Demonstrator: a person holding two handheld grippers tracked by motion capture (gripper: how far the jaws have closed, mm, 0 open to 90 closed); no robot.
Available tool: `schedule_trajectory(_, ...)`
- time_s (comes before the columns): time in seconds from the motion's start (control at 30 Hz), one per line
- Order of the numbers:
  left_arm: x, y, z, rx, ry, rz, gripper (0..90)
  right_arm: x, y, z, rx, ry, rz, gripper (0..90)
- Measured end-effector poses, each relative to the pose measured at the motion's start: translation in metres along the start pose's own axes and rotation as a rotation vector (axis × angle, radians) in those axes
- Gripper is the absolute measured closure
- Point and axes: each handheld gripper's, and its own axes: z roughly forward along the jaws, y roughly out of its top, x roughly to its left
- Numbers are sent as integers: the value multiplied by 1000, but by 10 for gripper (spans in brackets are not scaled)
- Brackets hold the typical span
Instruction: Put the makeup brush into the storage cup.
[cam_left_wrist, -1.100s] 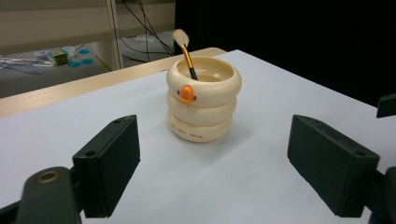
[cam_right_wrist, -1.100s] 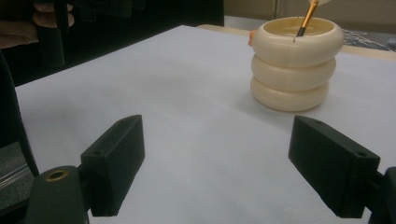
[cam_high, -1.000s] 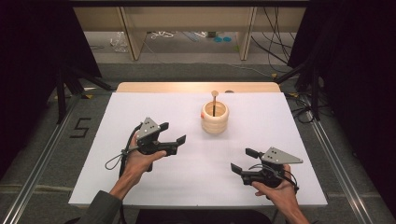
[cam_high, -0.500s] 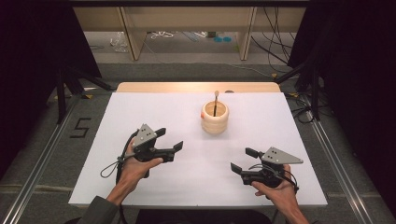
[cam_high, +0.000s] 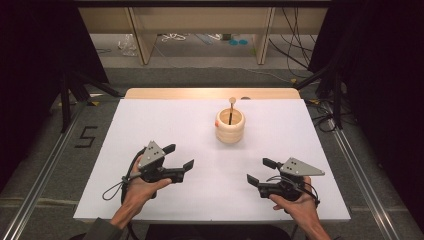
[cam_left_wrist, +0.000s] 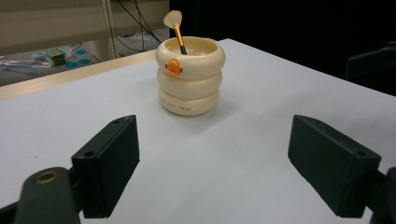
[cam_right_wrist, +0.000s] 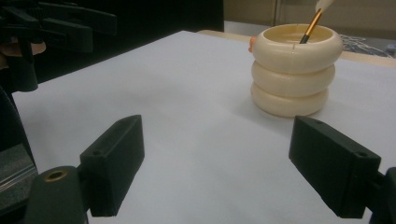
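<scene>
holder: we see cream ringed holder (cam_high: 230, 126) upright on far middle of white table (cam_high: 200, 200), well apart from both grippers
brush: we see brush (cam_high: 231, 107) standing inside holder, bristles up
left gripper (cam_high: 178, 156): jaws wide apart, nothing between, hovers near-left
right gripper (cam_high: 261, 171): jaws wide apart, nothing between, near-right

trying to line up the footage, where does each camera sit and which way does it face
High view: above the person's side, looking forward and down on the table; both hands, left gripper, right gripper.
Left gripper view: rides the left gripper, jaws apart, facing the cream holder and brush.
Right gripper view: rides the right gripper, jaws apart, holder right.
All three share the holder.
</scene>
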Motion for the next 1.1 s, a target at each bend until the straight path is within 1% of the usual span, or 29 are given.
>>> schedule_trajectory(0.07,-1,-1,-1,5,-7,15,163,0,0,0,-2,0,-2,191)
schedule_trajectory(0.1,-3,-2,-2,6,-6,8,162,0,0,0,-4,4,0,190)
schedule_trajectory(0.13,-4,-3,-2,8,-4,12,161,0,0,0,-3,-1,-4,190)
schedule_trajectory(0.2,-4,-4,-3,11,-11,33,161,0,0,0,-7,1,-6,190)
schedule_trajectory(0.3,-5,-7,-4,2,-12,21,161,0,0,0,-8,1,-7,190)
schedule_trajectory(0.37,-5,-8,-6,3,-7,36,161,0,0,0,-7,3,-8,190)
schedule_trajectory(0.4,-6,-9,-7,6,-7,32,161,0,0,0,-9,4,-10,190)
schedule_trajectory(0.43,-7,-10,-8,5,-7,18,161,0,1,0,-9,4,-9,190)
schedule_trajectory(0.5,-7,-12,-9,8,-9,22,161,-1,1,0,-12,3,-11,189)
schedule_trajectory(0.53,-8,-13,-9,8,-10,17,161,-1,1,0,-13,4,-11,189)
schedule_trajectory(0.63,-10,-14,-10,10,-13,34,161,0,1,0,-16,6,-7,189)
schedule_trajectory(0.67,-11,-15,-10,9,-12,27,161,0,1,-1,-10,1,-4,189)
schedule_trajectory(0.7,-12,-16,-10,14,-13,30,161,0,1,-1,-13,8,-4,189)
schedule_trajectory(0.73,-12,-16,-11,15,-13,33,161,0,1,0,-27,-3,-8,189)
schedule_trajectory(0.77,-13,-16,-11,15,-12,30,161,0,1,0,-18,9,-5,189)
schedule_trajectory(0.8,-12,-17,-11,8,-16,34,161,0,1,-1,-17,8,-8,189)
schedule_trajectory(0.87,-13,-17,-13,13,-10,37,161,0,1,-1,-16,7,-7,189)
schedule_trajectory(0.9,-13,-17,-13,14,-11,29,161,0,1,-1,-18,7,-8,189)
schedule_trajectory(0.97,-14,-17,-14,13,-10,40,161,0,1,-1,-21,1,-9,188)
schedule_trajectory(1.0,-14,-17,-14,11,-10,38,161,0,1,-1,-18,5,-8,187)
schedule_trajectory(1.03,-14,-17,-14,12,-10,39,161,0,1,0,-35,-1,-6,185)
schedule_trajectory(1.07,-14,-18,-14,12,-8,37,161,0,1,0,-33,-6,-6,185)
schedule_trajectory(1.1,-13,-18,-14,12,-7,38,161,0,1,0,-29,6,-5,185)
